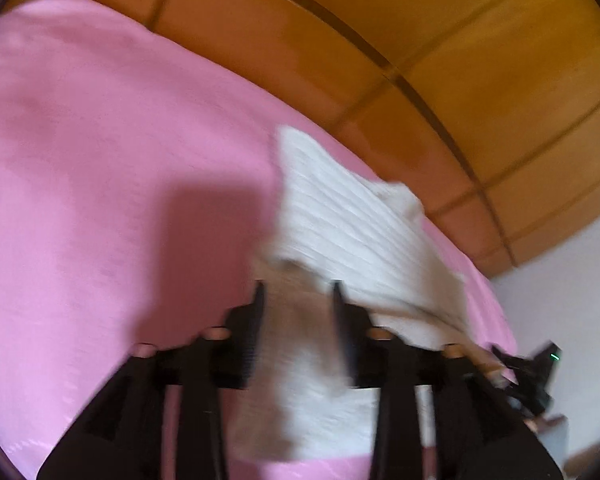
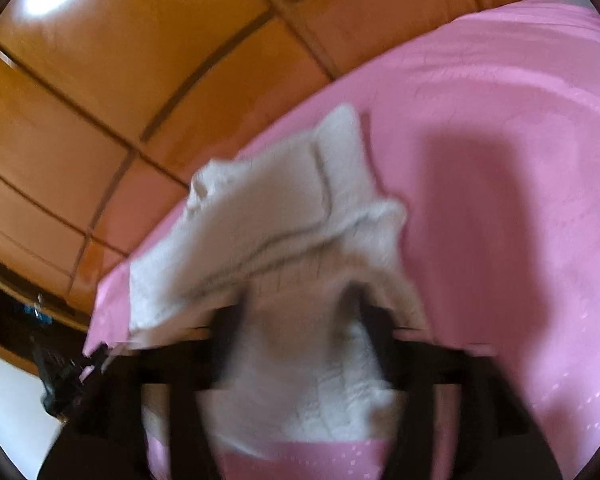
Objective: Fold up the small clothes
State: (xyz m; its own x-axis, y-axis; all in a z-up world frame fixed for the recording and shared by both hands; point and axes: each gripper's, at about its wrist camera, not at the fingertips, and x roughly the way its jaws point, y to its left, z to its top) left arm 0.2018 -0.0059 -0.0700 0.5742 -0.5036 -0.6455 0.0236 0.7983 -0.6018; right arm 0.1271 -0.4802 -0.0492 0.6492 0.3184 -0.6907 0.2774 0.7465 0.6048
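A white ribbed knit garment [image 1: 340, 216] lies crumpled on the pink bedsheet [image 1: 100, 140], close to the sheet's edge. My left gripper [image 1: 298, 290] hovers over its near part. The black fingers [image 1: 260, 300] stand apart and cloth shows between them, loose and not pinched. In the right wrist view the same garment [image 2: 268, 216] is bunched in folds. My right gripper [image 2: 300, 308] stands wide open over it, with cloth lying between its fingers [image 2: 232, 320]. Both views are blurred.
Orange-brown wooden panels [image 1: 460, 60] rise just behind the bed edge and also show in the right wrist view [image 2: 100, 60]. The other gripper's black body [image 1: 532, 368] shows at the lower right. The pink sheet [image 2: 500, 120] stretches away from the garment.
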